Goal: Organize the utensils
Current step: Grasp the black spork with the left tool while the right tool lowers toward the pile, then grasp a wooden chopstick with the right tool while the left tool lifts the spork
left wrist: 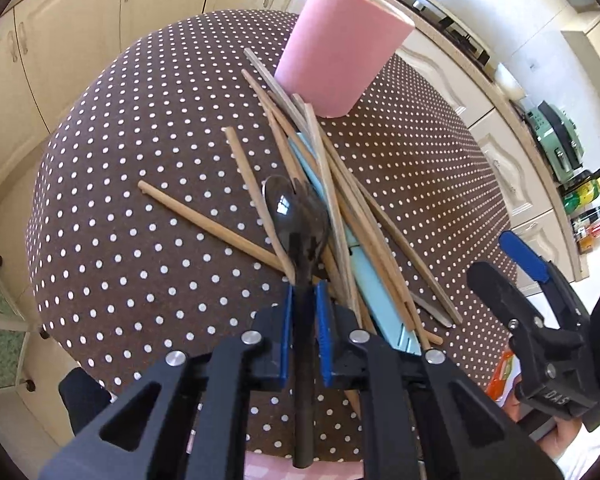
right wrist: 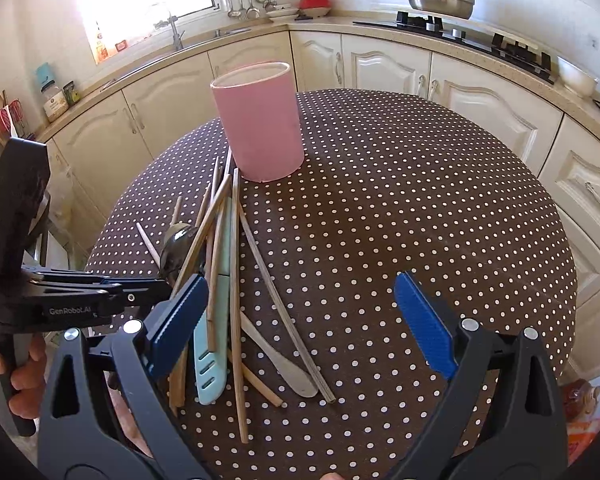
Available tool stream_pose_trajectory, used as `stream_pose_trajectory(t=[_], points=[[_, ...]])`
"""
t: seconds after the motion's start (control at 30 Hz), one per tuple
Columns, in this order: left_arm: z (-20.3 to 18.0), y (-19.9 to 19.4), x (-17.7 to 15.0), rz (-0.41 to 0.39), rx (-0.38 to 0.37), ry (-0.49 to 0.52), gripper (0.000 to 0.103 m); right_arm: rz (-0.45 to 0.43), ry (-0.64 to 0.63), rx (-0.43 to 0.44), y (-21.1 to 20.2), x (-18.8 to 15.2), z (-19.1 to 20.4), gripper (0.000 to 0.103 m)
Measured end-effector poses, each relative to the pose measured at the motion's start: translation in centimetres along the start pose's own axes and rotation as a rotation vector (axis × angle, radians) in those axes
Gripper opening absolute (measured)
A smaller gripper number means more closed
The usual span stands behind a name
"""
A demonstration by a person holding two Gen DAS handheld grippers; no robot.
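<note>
The left gripper (left wrist: 305, 304) is clamped on the dark spoon (left wrist: 298, 216) handle, atop the chopsticks (left wrist: 340, 200) pile just before the pink holder (right wrist: 260, 124). Best lifted straight up, so sticks don't drag. The right gripper (right wrist: 300, 320) hangs wide apart, empty.

Spoon (left wrist: 300, 220) handle end behind the left claw (left wrist: 303, 300), blue utensil (left wrist: 364, 272) mostly under chopsticks (left wrist: 332, 184).

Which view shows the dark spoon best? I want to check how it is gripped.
The left wrist view: the dark spoon lies centred, its handle pinched between the left gripper pads. The right wrist view shows only part of its bowl behind chopsticks, at the left edge.
</note>
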State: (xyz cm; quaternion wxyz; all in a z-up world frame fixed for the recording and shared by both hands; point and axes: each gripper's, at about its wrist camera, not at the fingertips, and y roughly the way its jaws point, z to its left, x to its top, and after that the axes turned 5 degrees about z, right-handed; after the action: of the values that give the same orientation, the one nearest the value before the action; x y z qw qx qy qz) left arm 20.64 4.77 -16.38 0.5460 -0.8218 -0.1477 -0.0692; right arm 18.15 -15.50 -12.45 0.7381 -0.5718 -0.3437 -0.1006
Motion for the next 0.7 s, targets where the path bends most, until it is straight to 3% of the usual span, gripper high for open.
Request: stream_pose_trajectory(t=[0.23,0.53,0.7], points=[[1.6,-2.3,-1.2,-0.043,-0.049,-0.002,0.011,0.025,-0.022,0.018,0.5,0.8,0.9,0.092],[3.8,-4.8,-1.6,-0.105,-0.054,-0.013,0.011,0.073,-0.065,0.004,1.8,2.1,2.0,0.092],[5.1,-6.1,-1.3,-0.137,-0.038,-0.031,0.011,0.119,-0.097,-0.012,3.2,3.6,2.2,0.071]])
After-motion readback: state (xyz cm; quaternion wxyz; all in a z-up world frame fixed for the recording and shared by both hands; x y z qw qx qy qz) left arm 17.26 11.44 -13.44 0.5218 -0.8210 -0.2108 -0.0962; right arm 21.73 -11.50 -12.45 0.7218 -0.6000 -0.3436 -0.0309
